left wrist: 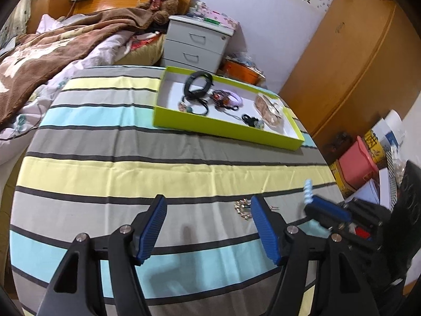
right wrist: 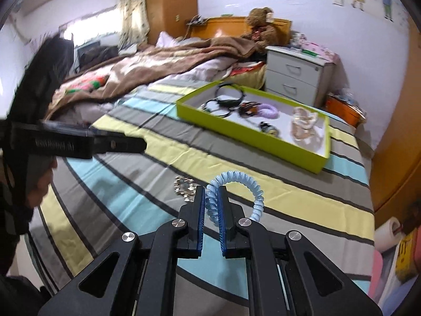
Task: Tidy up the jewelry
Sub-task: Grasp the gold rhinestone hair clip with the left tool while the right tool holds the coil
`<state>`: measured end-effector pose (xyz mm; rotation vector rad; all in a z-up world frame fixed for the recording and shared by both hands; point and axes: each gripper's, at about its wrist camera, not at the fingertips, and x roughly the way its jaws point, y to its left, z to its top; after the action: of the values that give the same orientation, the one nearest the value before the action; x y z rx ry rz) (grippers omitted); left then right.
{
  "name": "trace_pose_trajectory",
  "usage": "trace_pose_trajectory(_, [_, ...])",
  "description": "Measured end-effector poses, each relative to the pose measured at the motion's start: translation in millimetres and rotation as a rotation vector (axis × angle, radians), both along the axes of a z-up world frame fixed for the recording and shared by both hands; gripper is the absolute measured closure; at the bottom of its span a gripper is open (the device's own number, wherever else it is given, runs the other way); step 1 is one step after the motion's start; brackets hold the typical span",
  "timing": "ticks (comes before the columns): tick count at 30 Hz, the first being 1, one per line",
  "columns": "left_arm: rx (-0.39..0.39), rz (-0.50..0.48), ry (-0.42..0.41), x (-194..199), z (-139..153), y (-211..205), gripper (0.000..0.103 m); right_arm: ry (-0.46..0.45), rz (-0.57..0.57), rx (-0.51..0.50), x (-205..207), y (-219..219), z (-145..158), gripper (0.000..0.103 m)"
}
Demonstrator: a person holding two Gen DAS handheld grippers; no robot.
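My right gripper [right wrist: 210,192] is shut on a light blue spiral hair tie [right wrist: 236,181], whose loop arcs up and to the right above the striped bedsheet [right wrist: 131,184]. A silver chain bracelet [right wrist: 184,185] lies on the sheet just left of its fingertips. My left gripper [left wrist: 208,205] is open over the sheet with nothing between its pads, and the bracelet [left wrist: 243,209] rests beside its right finger. The right gripper [left wrist: 310,202] with the hair tie [left wrist: 307,191] shows at that view's right. A green tray [right wrist: 250,137] holds hair bands, ties and clips.
A brown blanket [right wrist: 163,63] and a teddy bear [right wrist: 260,18] lie at the head of the bed. A grey drawer unit [right wrist: 297,73] stands beyond the tray [left wrist: 223,129]. Wooden wardrobes line the right. Boxes and a pink container [left wrist: 357,160] sit on the floor at right.
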<state>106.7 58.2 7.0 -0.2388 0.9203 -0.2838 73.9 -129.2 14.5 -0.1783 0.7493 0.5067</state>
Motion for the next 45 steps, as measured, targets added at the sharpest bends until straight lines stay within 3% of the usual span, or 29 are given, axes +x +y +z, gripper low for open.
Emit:
trace_pose_trajectory(4, [0.021,-0.04,0.006,0,-6,-18,0.033,-0.019,-0.04,0.014,-4,-15,4,0.094])
trace_pose_trajectory(11, [0.127,-0.117,0.007,1,-18,-56,0.032,-0.013,-0.088,0.049,-12,-36,4,0.094])
trace_pose_trajectory(14, [0.212,-0.139,-0.025,0,-19,-71,0.032,-0.007,-0.095,0.06,-14,-43,1,0.094])
trace_pose_trajectory(25, [0.383,-0.208,-0.029,10,-32,-108,0.032,0.002,-0.105,0.087,-11,-49,-2,0.094])
trace_pose_trajectory(34, [0.354,-0.211,-0.032,15,-33,-108,0.033,0.008,-0.114,0.101,-11,-52,-3,0.094])
trace_pose_trajectory(40, [0.326,-0.237,-0.035,14,-31,-110,0.061,0.013,-0.119,0.102,-9,-52,-4,0.094])
trace_pose_trajectory(45, [0.311,-0.239,-0.036,14,-30,-107,0.064,0.011,-0.121,0.1,-8,-53,-4,0.094])
